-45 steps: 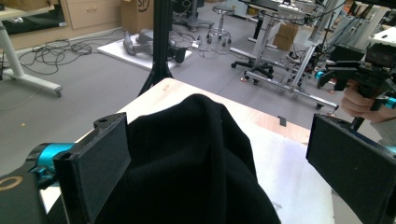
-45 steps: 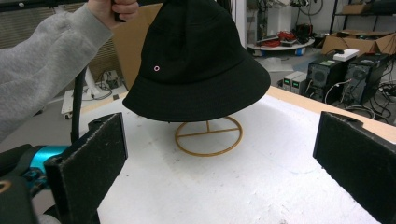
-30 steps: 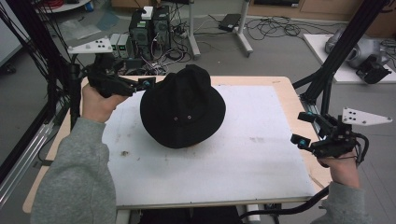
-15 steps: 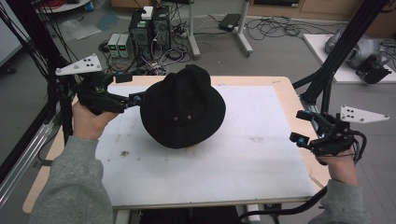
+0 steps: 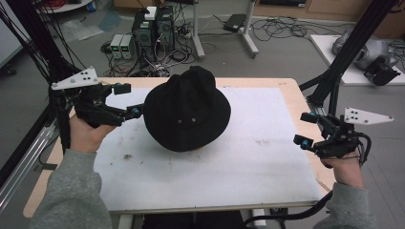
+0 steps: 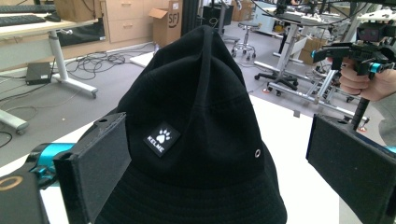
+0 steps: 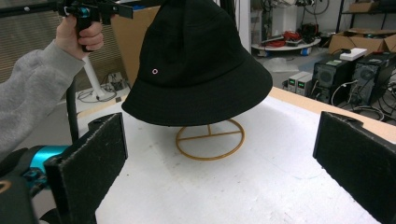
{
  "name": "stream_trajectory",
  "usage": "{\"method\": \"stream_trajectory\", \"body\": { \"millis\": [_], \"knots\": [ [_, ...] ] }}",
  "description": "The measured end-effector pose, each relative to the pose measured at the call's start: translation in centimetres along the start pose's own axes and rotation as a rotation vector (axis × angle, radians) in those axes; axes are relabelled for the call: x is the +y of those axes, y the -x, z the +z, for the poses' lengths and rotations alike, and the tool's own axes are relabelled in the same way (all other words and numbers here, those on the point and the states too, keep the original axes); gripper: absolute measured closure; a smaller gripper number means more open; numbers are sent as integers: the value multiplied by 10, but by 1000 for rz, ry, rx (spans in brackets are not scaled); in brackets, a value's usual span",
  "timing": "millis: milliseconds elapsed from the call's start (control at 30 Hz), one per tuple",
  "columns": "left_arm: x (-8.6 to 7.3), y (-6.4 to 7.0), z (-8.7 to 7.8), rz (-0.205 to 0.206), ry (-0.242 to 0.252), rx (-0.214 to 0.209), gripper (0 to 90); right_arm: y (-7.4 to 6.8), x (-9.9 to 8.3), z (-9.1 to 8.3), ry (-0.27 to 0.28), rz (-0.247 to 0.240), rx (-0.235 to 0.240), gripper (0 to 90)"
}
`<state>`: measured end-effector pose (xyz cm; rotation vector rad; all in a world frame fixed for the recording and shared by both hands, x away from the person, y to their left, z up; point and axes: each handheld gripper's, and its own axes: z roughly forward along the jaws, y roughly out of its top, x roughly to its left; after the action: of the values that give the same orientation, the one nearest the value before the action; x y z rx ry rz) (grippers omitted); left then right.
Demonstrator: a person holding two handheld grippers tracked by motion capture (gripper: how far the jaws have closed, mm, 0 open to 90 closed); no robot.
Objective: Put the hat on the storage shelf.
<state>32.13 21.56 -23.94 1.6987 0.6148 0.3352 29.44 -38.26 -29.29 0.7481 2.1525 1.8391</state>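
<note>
A black bucket hat (image 5: 187,110) sits on a gold wire stand (image 7: 209,139) in the middle of the white board (image 5: 258,162). A white paw logo patch (image 6: 161,138) faces the left gripper view, where the hat (image 6: 196,135) looms close. My left gripper (image 5: 126,100) is open just left of the hat's brim, jaws spread wide with nothing between them. My right gripper (image 5: 305,130) is open at the table's right edge, well away from the hat (image 7: 196,65). The stand is hidden under the hat in the high view.
The wooden table (image 5: 291,90) carries the white board. Black frame posts (image 5: 344,62) rise at the right and left edges. Computer towers (image 5: 153,26) and cables lie on the floor behind. Brown smudges (image 5: 128,156) mark the board.
My left gripper has drawn back to the left, away from the hat's brim, and risen a little. The right gripper has hardly moved. The hat stays on its stand.
</note>
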Motion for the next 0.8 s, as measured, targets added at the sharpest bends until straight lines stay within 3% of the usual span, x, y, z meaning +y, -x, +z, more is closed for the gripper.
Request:
{"method": "stream_trajectory", "body": {
  "millis": [400,667,800],
  "knots": [
    [-5,3,-1,10,-14,10,69,1,-1,0,0,5,0,20],
    [-13,7,-12,1,16,23,69,1,-1,0,-6,13,-2,20],
    [-20,7,-14,1,-1,32,69,0,-1,2,-8,11,-1,21]
  ]
}}
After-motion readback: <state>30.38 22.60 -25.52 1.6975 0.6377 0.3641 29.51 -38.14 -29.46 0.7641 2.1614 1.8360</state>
